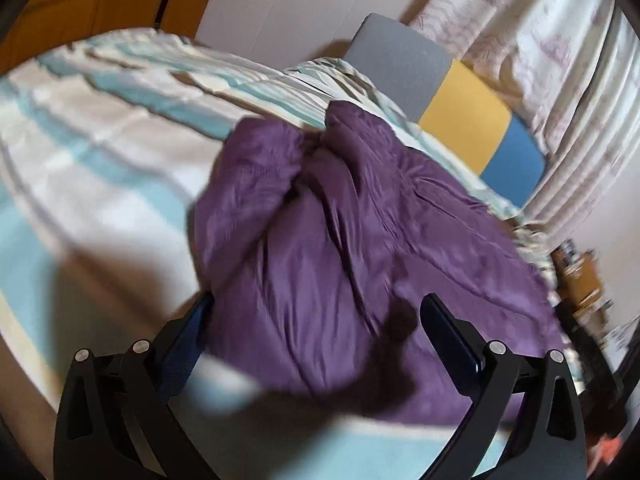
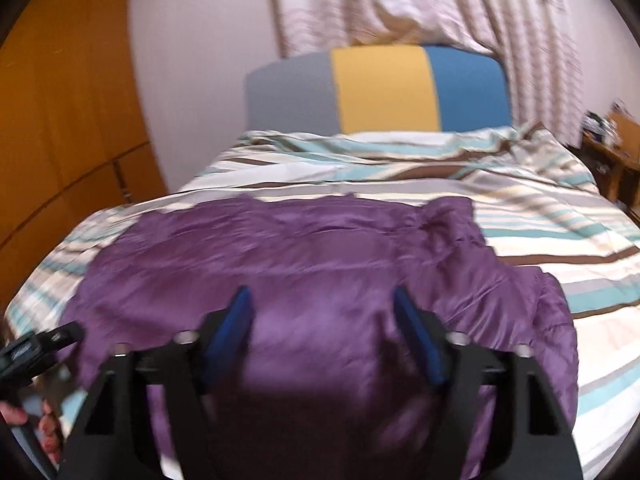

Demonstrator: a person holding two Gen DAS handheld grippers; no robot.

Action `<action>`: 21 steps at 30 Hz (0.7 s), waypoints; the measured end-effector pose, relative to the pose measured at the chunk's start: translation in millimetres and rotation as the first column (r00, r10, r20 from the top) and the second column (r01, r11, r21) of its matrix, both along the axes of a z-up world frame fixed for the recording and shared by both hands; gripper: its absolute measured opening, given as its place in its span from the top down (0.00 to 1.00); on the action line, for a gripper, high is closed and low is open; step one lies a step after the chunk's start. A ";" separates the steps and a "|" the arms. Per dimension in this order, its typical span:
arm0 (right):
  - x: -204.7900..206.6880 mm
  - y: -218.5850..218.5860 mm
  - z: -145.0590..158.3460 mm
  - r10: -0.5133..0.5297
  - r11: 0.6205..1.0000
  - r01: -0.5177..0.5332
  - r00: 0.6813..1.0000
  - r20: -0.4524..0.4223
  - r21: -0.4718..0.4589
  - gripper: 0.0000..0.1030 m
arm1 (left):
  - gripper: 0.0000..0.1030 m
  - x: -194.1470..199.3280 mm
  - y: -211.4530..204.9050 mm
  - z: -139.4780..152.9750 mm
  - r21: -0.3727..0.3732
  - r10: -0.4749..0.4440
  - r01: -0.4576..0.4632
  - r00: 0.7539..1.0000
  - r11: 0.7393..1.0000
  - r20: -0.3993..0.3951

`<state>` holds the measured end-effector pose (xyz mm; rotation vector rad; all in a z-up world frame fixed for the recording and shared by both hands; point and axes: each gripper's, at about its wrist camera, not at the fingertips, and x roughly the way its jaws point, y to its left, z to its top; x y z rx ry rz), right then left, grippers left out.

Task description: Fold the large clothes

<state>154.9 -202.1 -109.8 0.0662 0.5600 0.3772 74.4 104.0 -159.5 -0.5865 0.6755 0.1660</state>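
Purple jacket (image 2: 304,264) spread on the striped bedcover (image 2: 540,216).
Left gripper (image 1: 316,312) and right gripper (image 2: 322,312) are held wide above it, nothing gripped.

Nightstand clutter (image 1: 580,276) — blurred, unreadable

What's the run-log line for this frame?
left gripper: open, empty | right gripper: open, empty | purple jacket: spread on striped bed, unfolded

A striped bedspread (image 2: 540,216) covers the bed; behind it stand a grey, yellow and blue headboard (image 2: 380,88), patterned curtains (image 2: 400,4) and wooden wardrobe (image 2: 60,120).
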 end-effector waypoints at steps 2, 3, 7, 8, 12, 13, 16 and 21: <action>-14.9 12.9 -2.1 0.059 0.998 -0.059 0.998 -0.004 -0.036 0.62 | 0.03 -10.6 -5.7 1.7 0.001 -0.003 0.003 1.000 1.000 0.022; -19.9 18.1 -4.9 0.089 0.995 -0.090 0.996 -0.018 -0.043 0.70 | 0.03 -14.6 -6.9 1.8 -0.010 -0.005 0.006 1.000 1.000 0.026; -32.5 30.7 -16.6 0.141 0.985 -0.145 0.989 -0.050 -0.093 0.78 | 0.05 -26.2 -4.3 3.3 -0.108 0.019 -0.012 0.997 0.994 0.068; -30.6 35.6 -20.5 0.137 0.982 -0.146 0.988 -0.074 -0.121 0.79 | 0.05 -26.9 -4.0 3.7 -0.123 0.023 -0.013 0.997 0.992 0.076; -19.2 40.7 -38.6 0.141 0.977 -0.163 0.977 -0.161 -0.135 0.79 | 0.06 -26.1 -7.6 3.7 -0.193 0.003 0.019 0.994 0.981 0.110; -17.2 39.4 -40.2 0.141 0.978 -0.164 0.976 -0.168 -0.131 0.79 | 0.06 -24.8 -9.9 3.5 -0.211 -0.009 0.034 0.993 0.977 0.117; -16.7 39.9 -42.2 0.140 0.977 -0.163 0.976 -0.166 -0.137 0.79 | 0.06 -14.8 -14.8 -0.8 -0.242 -0.017 0.041 0.995 0.969 0.102; -17.5 40.0 -43.2 0.138 0.977 -0.161 0.977 -0.161 -0.142 0.79 | 0.07 3.1 -14.2 -0.6 -0.261 0.057 -0.029 0.993 0.965 0.100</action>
